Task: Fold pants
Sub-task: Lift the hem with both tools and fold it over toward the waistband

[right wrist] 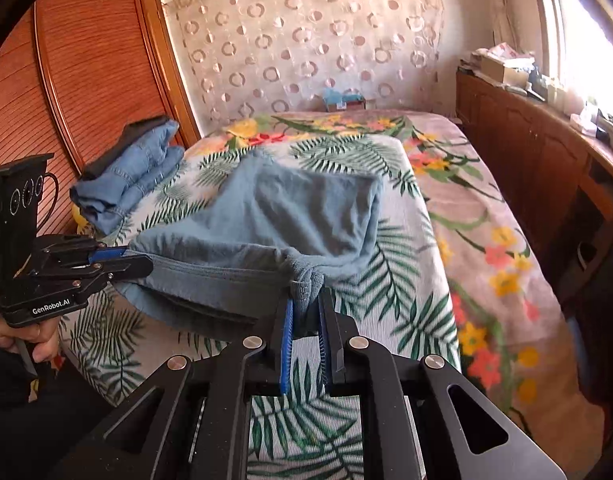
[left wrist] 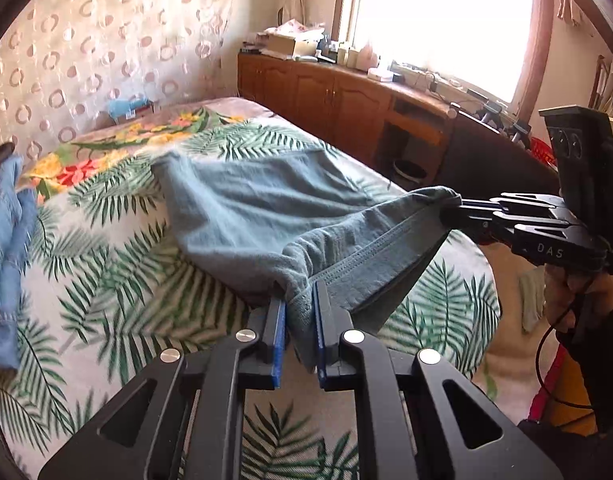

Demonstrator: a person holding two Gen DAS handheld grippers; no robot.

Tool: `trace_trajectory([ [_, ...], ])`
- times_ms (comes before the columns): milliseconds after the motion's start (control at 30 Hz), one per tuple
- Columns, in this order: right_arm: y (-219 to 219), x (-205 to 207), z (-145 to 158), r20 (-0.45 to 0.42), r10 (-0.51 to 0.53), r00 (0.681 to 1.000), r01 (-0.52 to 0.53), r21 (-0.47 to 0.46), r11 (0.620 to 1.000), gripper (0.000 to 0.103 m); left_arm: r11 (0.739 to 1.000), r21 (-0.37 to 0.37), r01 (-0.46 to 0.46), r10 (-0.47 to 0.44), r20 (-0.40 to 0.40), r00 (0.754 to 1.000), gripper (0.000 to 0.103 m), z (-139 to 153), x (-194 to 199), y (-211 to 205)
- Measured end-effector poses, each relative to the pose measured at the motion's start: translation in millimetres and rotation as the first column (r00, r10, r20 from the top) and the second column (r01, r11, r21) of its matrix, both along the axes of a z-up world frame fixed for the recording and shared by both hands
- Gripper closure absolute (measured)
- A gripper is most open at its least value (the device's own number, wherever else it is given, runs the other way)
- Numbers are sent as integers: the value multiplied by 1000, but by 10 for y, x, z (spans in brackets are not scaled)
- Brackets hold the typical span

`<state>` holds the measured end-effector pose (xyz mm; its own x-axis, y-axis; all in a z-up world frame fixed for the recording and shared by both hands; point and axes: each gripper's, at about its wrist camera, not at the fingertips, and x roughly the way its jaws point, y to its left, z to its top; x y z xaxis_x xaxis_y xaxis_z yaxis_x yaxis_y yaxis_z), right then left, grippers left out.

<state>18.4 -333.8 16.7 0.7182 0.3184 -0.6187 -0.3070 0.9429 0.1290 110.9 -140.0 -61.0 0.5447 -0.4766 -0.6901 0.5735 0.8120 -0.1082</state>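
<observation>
The left gripper (left wrist: 300, 312) and right gripper (right wrist: 306, 308) each clenched one end of the blue-grey pants (left wrist: 262, 200), lifting that edge above the bed (left wrist: 106, 248). Beyond, the remaining fabric lay on the bed, with folded jeans (right wrist: 134, 176) farther back at its left side.

— What covers the bed (right wrist: 446, 216)?
— A palm-leaf spread (left wrist: 118, 252) over a flowered blanket (right wrist: 502, 256).
— Anything on it?
— Folded denim (right wrist: 134, 176) at its far left, a blue box (right wrist: 342, 100) at the far end by the ring-patterned curtain (right wrist: 306, 40).
— And right?
— Wooden cabinets (left wrist: 330, 100) under a bright window (left wrist: 442, 16)
</observation>
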Motion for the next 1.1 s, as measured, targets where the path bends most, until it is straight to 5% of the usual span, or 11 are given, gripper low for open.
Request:
trace_trajectory([
  [1100,100,993,-114,5,20,1000,-20,13,1000,92,999,-8,-39,38,-20,999,90,27,1088,2],
])
